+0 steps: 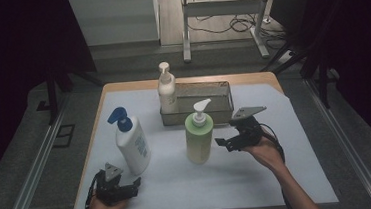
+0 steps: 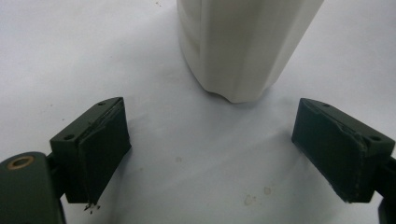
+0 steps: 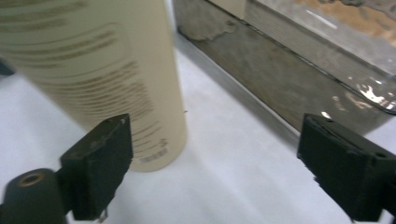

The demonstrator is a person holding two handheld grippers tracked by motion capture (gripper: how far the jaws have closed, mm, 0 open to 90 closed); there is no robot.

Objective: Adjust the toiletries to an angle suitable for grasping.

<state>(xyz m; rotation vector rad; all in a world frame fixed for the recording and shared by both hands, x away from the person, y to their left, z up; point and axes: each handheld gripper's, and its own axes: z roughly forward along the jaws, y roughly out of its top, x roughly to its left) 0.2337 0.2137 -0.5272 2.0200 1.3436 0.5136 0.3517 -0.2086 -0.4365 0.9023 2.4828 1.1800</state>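
A white bottle with a blue pump [image 1: 132, 141] stands at the table's left; its base [image 2: 243, 46] rises just beyond my left gripper [image 2: 210, 149], which is open and holds nothing. In the high view my left gripper [image 1: 130, 186] sits low near the front edge, below that bottle. A pale green pump bottle [image 1: 199, 133] stands mid-table. My right gripper [image 1: 229, 138] is open just to its right; in the right gripper view the green bottle [image 3: 107, 79] is beside the left jaw, not between the jaws. A cream pump bottle [image 1: 167, 90] stands in the metal tray [image 1: 219, 113].
The metal tray's wall [image 3: 289, 88] runs close past my right gripper's far side. A white sheet [image 1: 278, 167] covers the wooden table. Dark curtains flank the table, and a desk frame with cables [image 1: 227, 21] stands on the floor behind.
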